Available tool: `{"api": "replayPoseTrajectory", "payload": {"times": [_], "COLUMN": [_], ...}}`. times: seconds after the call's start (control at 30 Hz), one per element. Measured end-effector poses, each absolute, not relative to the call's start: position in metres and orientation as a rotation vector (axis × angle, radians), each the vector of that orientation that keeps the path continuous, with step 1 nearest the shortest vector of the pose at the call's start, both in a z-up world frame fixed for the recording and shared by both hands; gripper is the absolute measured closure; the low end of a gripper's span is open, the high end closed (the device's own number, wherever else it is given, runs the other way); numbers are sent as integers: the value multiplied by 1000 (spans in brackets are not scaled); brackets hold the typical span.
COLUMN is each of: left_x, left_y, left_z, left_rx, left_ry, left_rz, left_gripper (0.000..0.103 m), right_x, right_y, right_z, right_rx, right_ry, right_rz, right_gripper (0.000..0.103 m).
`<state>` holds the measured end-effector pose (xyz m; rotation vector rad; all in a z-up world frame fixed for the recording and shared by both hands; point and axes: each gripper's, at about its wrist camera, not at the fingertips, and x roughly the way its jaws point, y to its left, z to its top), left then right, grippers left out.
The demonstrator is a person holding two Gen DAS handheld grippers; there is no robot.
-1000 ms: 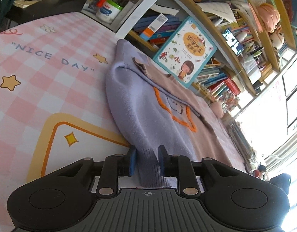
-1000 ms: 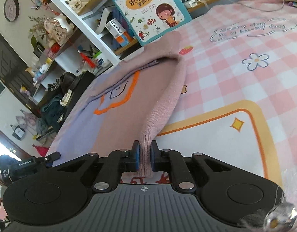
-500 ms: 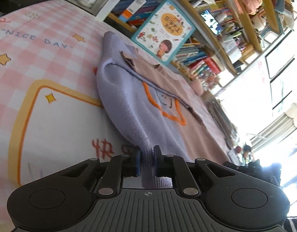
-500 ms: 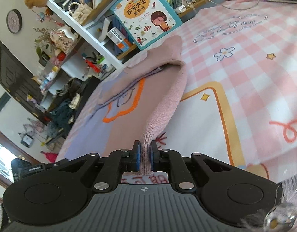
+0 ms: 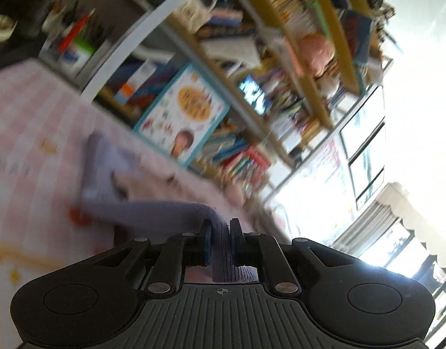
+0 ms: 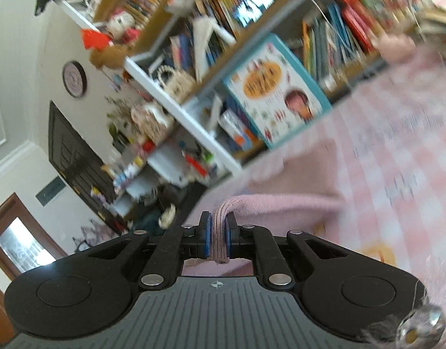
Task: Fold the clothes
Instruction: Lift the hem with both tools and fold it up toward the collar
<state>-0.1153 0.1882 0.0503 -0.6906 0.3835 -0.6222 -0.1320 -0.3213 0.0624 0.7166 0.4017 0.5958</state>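
Clearly, one sweater is being handled, a soft knit that is lilac on the left half and pink on the right. It is judged light and limp: it sags between its held points, bends over the pads without resistance, and is unlikely to slip, since the ribbed knit gives friction. Nothing fragile is involved. The ribbed hem is judged the best place to be taken, as it is thicker and stretches less than the body. Two grippers are seen. The jaws of the left gripper are pressed together on the lilac hem, and those of the right gripper are pinched on the pink hem. The near edge of the sweater is held up off the checked pink cloth, while its far part appears to lie on that cloth, below the bookshelf. One picture book is seen leaning there. Both views are blurred, so finer detail cannot be told.
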Motion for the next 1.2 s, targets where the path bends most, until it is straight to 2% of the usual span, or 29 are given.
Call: {"api": "replayPoseTrajectory", "payload": {"times": [0.17, 0.33, 0.77, 1.2], "left_x": [-69, -23, 42, 93], "left_y": [183, 180, 180, 171], "left_z": [69, 65, 46, 14], "left_rx": [-704, -724, -711, -633], "left_ry": [330, 353, 439, 551], "left_rz": [-566, -492, -396, -344], "left_gripper": [92, 92, 91, 91], "right_x": [-86, -38, 43, 95], "right_y": [-321, -313, -293, -307], "right_z": [77, 76, 54, 5], "right_rx": [737, 757, 608, 682], "right_ry": [340, 342, 441, 568], "right_rz": [541, 490, 365, 334], "right_gripper": [94, 94, 94, 94]}}
